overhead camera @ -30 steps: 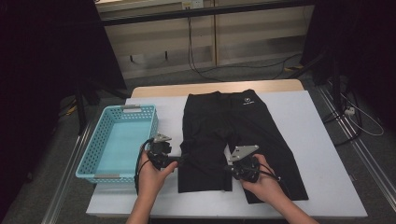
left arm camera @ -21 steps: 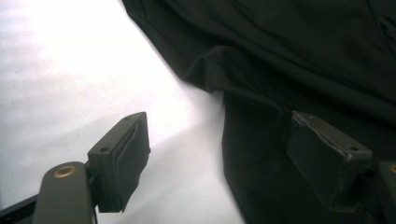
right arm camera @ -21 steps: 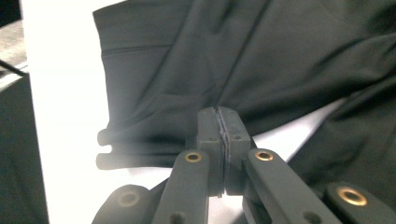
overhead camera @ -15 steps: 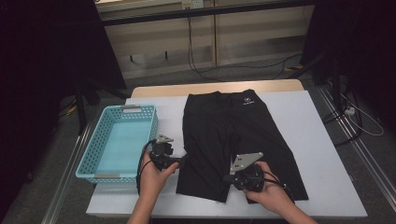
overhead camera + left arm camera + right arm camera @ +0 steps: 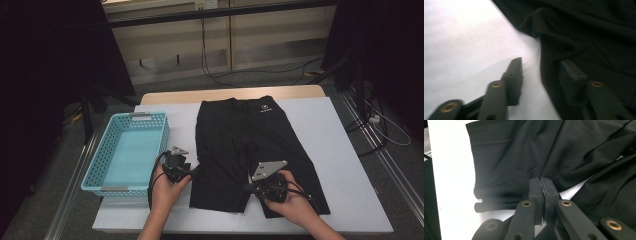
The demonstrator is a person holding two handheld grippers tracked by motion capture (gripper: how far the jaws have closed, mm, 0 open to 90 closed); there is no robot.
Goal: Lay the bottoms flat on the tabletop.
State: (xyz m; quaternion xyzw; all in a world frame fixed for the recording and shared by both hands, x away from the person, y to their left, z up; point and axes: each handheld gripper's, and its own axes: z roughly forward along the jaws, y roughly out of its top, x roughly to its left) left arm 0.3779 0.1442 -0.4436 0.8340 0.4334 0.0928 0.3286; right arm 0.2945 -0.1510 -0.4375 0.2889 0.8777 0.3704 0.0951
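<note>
Since the earlier frame the right gripper [image 5: 248, 188] has dragged its hem lower in the frame, clenched on the black shorts [image 5: 245, 145] mid-table. The left gripper [image 5: 541, 68], jaws just closing, straddles the shorts' edge ungripped. Folding likely begins; next, pinch firmly.

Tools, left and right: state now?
Left tool: open, jaws just been closing, straddling the shorts edge, pads not yet pressing.
Right tool: closed on a pinch of the shorts' fabric.
</note>
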